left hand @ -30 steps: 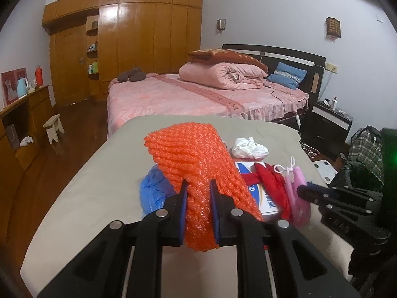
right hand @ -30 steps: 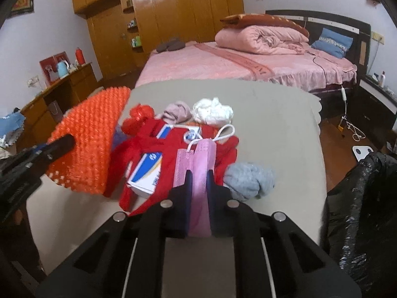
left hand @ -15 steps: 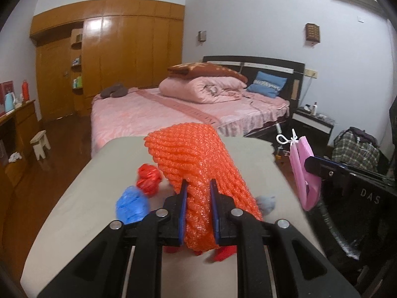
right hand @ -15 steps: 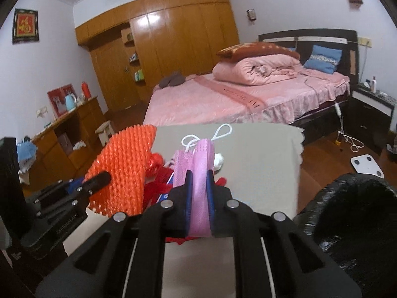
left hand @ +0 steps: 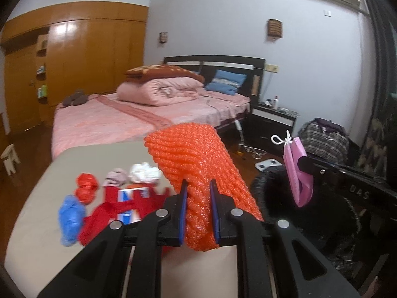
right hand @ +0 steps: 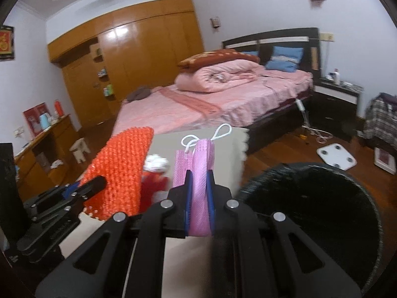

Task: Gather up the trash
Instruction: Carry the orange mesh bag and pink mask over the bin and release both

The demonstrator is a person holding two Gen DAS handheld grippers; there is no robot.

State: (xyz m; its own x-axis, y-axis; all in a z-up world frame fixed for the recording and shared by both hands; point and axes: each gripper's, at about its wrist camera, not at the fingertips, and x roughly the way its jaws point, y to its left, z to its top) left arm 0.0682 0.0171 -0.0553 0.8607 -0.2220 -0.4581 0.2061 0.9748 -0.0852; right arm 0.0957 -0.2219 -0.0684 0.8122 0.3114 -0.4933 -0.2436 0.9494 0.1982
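1. As we look from the left side of the table (left hand: pixel 37 186), we see first the loose trash on its beige top: a blue wad (left hand: pixel 70 214), a red wad (left hand: pixel 85 190), red wrapping (left hand: pixel 109 211) with a small box (left hand: pixel 126 198) lying on it, a pinkish wad (left hand: pixel 116 175) and a white wad (left hand: pixel 145 171).
2. Our left gripper (left hand: pixel 198 211) is next. Its fingers are closed narrow on the orange foam net (left hand: pixel 196 164), which is lifted above the table and stands up from the jaws.
3. In the right wrist view the same net (right hand: pixel 121 171) is at the left, with the left gripper (right hand: pixel 98 182) on its lower edge.
4. Our right gripper (right hand: pixel 199 198) holds the pink mask (right hand: pixel 202 173) tight between its fingers. The white ear loops (right hand: pixel 220 131) stand up at the far end of the mask.
5. In the left wrist view the mask (left hand: pixel 296 171) hangs from the right gripper (left hand: pixel 304 162), above the rim of the bin.
6. At the right is the bin with a black bag (right hand: pixel 322 211), just beside the table edge, its mouth open.
7. Behind everything we see the pink bed (right hand: pixel 211 99), and a white scale (right hand: pixel 336 155) on the wood floor.
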